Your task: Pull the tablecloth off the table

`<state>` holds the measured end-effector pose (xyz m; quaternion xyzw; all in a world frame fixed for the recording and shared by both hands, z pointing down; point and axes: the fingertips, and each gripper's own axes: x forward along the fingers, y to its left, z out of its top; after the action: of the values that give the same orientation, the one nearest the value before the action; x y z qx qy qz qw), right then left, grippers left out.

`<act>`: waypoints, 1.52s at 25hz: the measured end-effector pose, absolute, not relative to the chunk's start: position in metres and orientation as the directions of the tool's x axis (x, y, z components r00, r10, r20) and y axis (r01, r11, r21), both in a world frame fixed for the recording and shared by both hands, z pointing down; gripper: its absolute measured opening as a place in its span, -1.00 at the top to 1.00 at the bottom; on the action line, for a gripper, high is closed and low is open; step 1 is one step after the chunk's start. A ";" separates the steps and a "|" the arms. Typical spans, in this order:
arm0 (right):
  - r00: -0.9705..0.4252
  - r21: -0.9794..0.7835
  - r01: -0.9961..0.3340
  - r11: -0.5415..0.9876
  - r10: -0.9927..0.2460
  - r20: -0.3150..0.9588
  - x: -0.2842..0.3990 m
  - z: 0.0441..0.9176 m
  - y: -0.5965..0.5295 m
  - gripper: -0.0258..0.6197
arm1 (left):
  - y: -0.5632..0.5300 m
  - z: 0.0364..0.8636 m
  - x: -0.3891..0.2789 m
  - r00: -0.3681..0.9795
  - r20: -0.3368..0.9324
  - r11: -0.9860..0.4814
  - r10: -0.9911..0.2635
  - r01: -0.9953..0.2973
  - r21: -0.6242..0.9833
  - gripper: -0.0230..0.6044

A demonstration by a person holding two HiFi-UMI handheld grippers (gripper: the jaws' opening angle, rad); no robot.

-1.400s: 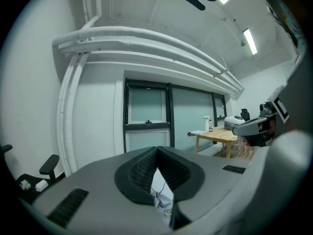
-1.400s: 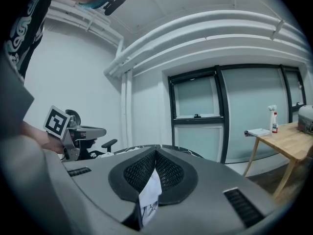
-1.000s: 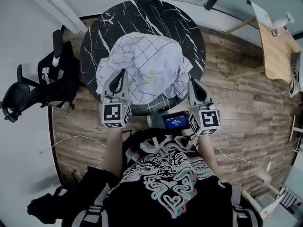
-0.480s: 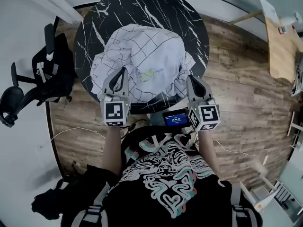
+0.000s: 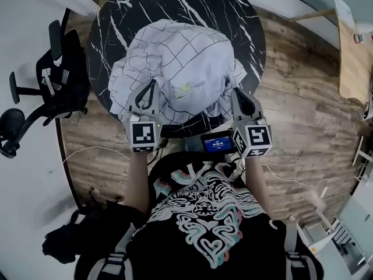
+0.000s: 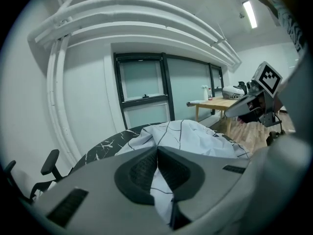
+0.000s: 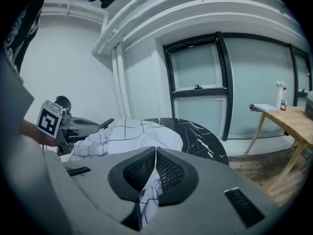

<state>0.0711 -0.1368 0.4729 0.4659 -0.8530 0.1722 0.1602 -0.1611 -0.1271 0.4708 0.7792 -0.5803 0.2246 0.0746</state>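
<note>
A white tablecloth (image 5: pixel 180 69) with a thin black grid lies bunched up on the near half of the round black marble table (image 5: pixel 227 10). My left gripper (image 5: pixel 152 84) is shut on the tablecloth's near left edge, and cloth (image 6: pixel 164 195) shows pinched between its pads. At the near right edge my right gripper (image 5: pixel 238 92) is shut on the tablecloth too, a fold (image 7: pixel 146 195) hanging between its pads. In the left gripper view the tablecloth (image 6: pixel 195 136) rises in a heap beyond the jaws. The far half of the table (image 7: pixel 195 131) is bare.
A black office chair (image 5: pixel 52 80) stands left of the table. A wooden table (image 5: pixel 355 57) with small items is at the far right. A small device with a blue screen (image 5: pixel 217 143) sits at the person's chest. White cables (image 5: pixel 87 153) run over the wooden floor.
Both grippers, still shut on the cloth, have drawn slightly toward the person, and the bunched cloth has slid toward the table's near edge. The head view has shifted.
</note>
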 end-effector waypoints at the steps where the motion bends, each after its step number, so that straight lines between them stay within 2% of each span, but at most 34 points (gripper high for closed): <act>1: -0.517 -0.148 -0.848 0.509 -0.733 0.442 0.070 0.477 -0.138 0.91 | -0.129 0.474 -0.162 0.223 0.444 -0.316 -0.868 -0.937 -0.146 0.83; 10: -0.536 -0.194 -0.834 0.516 -0.675 0.507 0.062 0.506 -0.148 0.73 | -0.133 0.501 -0.155 0.245 0.523 -0.391 -0.816 -0.901 -0.187 0.65; 14: -0.558 -0.244 -0.822 0.515 -0.643 0.525 0.057 0.517 -0.152 0.63 | -0.137 0.506 -0.154 0.271 0.528 -0.410 -0.804 -0.897 -0.163 0.47; 18: -0.549 -0.255 -0.827 0.502 -0.620 0.560 0.056 0.531 -0.158 0.34 | -0.141 0.504 -0.153 0.302 0.514 -0.417 -0.803 -0.901 -0.121 0.30; 21: -0.541 -0.267 -0.832 0.486 -0.607 0.582 0.056 0.540 -0.162 0.07 | -0.141 0.501 -0.151 0.342 0.494 -0.424 -0.799 -0.904 -0.060 0.08; 25: -0.551 -0.291 -0.827 0.481 -0.586 0.594 0.052 0.548 -0.168 -0.10 | -0.141 0.505 -0.152 0.352 0.500 -0.416 -0.791 -0.909 -0.020 -0.15; 28: -0.550 -0.300 -0.828 0.474 -0.580 0.600 0.051 0.553 -0.172 -0.23 | -0.139 0.515 -0.153 0.352 0.540 -0.461 -0.764 -0.884 -0.076 -0.32; 33: -0.559 -0.318 -0.821 0.474 -0.554 0.617 0.046 0.561 -0.174 -0.32 | -0.134 0.542 -0.163 0.292 0.656 -0.523 -0.696 -0.832 -0.184 -0.65; 38: -0.563 -0.330 -0.816 0.475 -0.519 0.643 0.042 0.573 -0.175 -0.33 | -0.135 0.564 -0.166 0.284 0.729 -0.589 -0.623 -0.783 -0.199 -0.69</act>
<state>0.0424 -0.1745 0.5727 0.4042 -0.8259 0.3150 0.2353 -0.1658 -0.1348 0.5637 0.7949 -0.4422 0.4033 0.0993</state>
